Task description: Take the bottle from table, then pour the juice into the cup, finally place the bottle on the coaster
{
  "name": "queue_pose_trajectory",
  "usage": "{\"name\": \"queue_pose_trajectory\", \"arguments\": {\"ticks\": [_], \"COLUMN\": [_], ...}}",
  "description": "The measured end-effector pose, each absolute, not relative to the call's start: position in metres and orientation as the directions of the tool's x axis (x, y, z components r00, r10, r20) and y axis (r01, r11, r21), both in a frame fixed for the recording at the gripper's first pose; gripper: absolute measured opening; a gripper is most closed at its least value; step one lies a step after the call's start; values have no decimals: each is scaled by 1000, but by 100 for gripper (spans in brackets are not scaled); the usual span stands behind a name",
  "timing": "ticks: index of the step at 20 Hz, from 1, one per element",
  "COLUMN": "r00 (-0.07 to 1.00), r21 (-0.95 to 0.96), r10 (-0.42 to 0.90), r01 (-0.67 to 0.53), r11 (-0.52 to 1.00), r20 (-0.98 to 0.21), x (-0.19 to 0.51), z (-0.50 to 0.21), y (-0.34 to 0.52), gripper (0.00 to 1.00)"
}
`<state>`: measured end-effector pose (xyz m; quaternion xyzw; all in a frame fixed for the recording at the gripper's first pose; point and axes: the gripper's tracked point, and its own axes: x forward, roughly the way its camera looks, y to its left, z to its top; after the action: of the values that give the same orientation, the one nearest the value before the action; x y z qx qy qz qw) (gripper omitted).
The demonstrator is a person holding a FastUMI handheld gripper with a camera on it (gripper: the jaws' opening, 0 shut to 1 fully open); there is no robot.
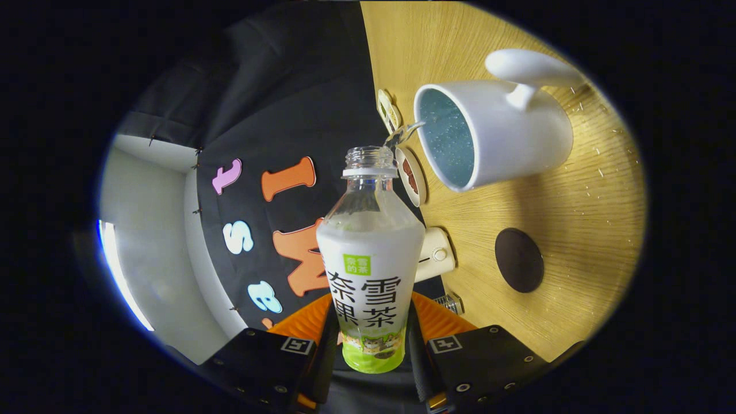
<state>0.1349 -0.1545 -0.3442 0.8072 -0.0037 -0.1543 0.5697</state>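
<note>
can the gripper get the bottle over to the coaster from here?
Probably yes. The gripper is shut on the bottle, tipped into the cup; the coaster lies bare on the table beside the cup.

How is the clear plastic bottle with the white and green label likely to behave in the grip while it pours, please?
The clear plastic bottle, held between the gripper fingers, looks thin-walled, so it may flex if squeezed. Its smooth label could let it slip. The stream into the white cup lightens it, probably shifting its balance.
</note>
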Motion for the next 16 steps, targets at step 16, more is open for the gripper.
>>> {"name": "queue_pose_trajectory", "arguments": {"ticks": [16], "r00": [953], "r21": [899], "r10": [-219], "r01": [101], "r11": [-426], "r20": [-211], "x": [140], "z": [-338], "y": [-155], "gripper": [58]}}
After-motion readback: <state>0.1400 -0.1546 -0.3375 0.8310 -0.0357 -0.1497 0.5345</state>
